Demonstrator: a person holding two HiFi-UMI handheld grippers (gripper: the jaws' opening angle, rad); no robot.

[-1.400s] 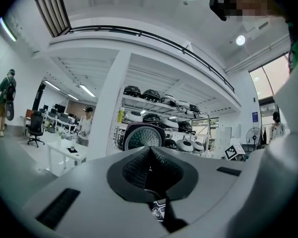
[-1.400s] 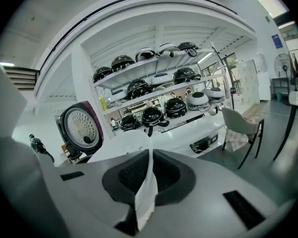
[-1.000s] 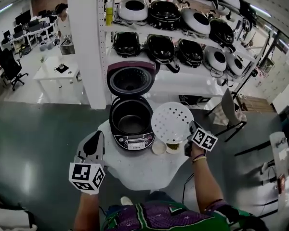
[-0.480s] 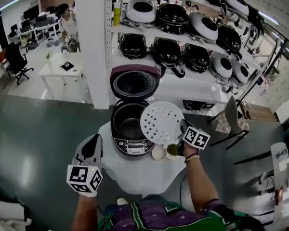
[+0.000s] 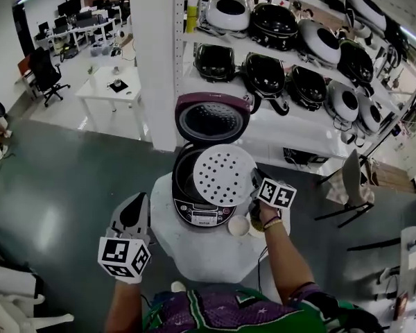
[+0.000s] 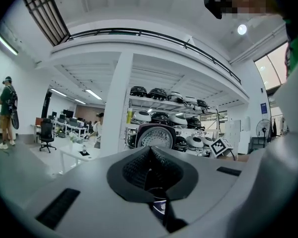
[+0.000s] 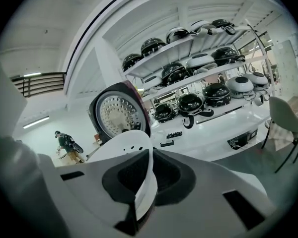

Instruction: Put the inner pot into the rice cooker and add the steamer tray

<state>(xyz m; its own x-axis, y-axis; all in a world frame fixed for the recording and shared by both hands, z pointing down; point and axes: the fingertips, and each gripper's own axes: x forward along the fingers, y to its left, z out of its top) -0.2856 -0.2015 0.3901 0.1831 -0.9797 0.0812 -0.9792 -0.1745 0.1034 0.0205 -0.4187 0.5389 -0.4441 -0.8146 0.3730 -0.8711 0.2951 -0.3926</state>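
Note:
The rice cooker [image 5: 197, 212] stands on a small round table with its maroon lid [image 5: 213, 118] tipped up. A dark inner pot [image 5: 183, 177] shows inside it. My right gripper [image 5: 254, 186] is shut on the rim of the white perforated steamer tray [image 5: 224, 175], which hangs tilted over the right part of the cooker's mouth. The right gripper view shows the tray's edge [image 7: 128, 147] pinched between the jaws, and the lid [image 7: 118, 114] behind it. My left gripper [image 5: 133, 217] is shut and empty, left of the table and apart from the cooker.
Two small bowls [image 5: 229, 225] sit on the white table [image 5: 194, 252] right of the cooker. Behind stand a white pillar [image 5: 156, 47] and shelves with several cookers [image 5: 291, 82]. A white desk [image 5: 114, 89] is at the far left and a chair [image 5: 350, 186] at the right.
My right gripper has carried the steamer tray leftward, from beside the cooker to over its mouth. The left gripper has stayed where it was.

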